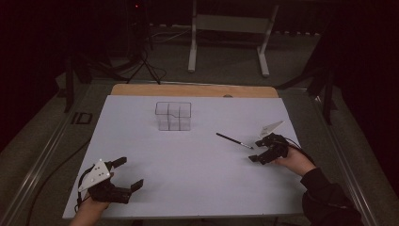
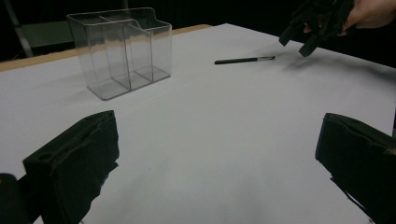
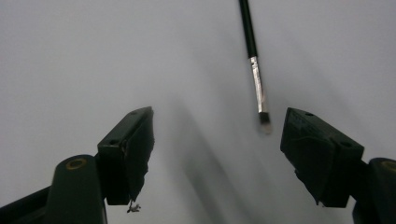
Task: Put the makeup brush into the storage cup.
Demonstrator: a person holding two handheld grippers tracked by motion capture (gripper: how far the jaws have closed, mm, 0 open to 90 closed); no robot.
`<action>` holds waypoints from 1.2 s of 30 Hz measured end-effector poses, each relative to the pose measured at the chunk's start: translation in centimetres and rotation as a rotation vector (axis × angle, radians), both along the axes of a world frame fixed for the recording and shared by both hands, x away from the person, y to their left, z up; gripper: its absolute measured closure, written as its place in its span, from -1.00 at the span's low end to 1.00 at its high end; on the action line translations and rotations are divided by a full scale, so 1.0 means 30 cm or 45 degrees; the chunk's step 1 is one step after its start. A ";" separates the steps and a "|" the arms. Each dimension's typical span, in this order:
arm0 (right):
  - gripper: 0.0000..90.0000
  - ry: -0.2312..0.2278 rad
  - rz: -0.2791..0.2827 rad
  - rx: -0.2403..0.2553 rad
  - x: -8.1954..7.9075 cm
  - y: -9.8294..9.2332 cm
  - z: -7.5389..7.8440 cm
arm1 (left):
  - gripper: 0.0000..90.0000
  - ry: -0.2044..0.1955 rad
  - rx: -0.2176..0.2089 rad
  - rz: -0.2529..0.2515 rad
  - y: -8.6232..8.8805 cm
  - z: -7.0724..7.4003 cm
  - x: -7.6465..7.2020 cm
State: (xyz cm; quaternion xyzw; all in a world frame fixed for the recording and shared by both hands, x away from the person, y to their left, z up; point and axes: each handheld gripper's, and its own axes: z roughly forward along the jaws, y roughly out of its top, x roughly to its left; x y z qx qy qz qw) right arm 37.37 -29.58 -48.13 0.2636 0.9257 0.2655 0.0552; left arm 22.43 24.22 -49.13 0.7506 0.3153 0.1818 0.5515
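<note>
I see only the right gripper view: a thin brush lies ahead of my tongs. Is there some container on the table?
Observer: Yes, a clear organizer with compartments stands beyond the brush, toward the table's far edge.
Operator: Is anything inside it?
Observer: In the left gripper view the visible compartments look empty.
Operator: Where are the left tongs?
Observer: The left tongs are at the near left, open, holding nothing.
</note>
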 end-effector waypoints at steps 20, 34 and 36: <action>-0.03 0.061 0.075 -0.127 0.116 0.055 0.035 | -0.99 0.002 0.007 -0.009 -0.001 -0.002 0.000; 0.15 0.107 0.094 -0.234 0.169 0.118 0.034 | -0.99 0.003 0.011 -0.012 -0.002 -0.003 0.001; 0.23 0.123 0.111 -0.256 0.181 0.132 0.029 | -0.99 0.003 0.010 -0.013 -0.003 -0.003 0.001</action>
